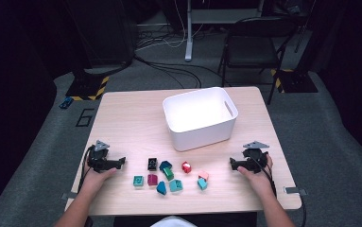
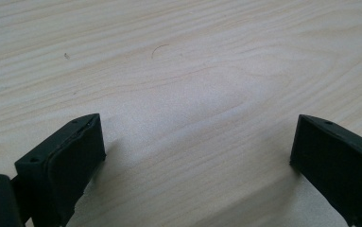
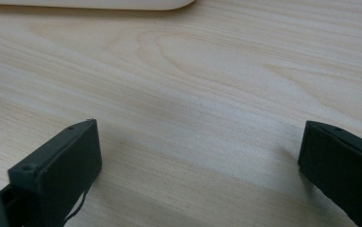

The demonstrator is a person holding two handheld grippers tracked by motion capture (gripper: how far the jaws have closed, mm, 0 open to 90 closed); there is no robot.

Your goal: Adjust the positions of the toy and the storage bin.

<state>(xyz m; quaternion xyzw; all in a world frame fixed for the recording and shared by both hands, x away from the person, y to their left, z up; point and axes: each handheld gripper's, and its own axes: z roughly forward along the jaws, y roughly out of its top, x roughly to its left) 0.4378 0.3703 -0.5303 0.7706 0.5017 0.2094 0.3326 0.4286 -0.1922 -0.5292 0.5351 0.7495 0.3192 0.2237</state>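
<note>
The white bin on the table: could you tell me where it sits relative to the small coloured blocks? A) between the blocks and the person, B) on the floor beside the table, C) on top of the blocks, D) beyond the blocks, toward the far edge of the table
D: in the high view the white bin stands on the table farther from the person than the small coloured blocks, which lie near the front edge between the two tongs.

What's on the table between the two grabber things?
In the high view, a bunch of small colored blocks sits between the left gripper and the right gripper, touching neither.
</note>
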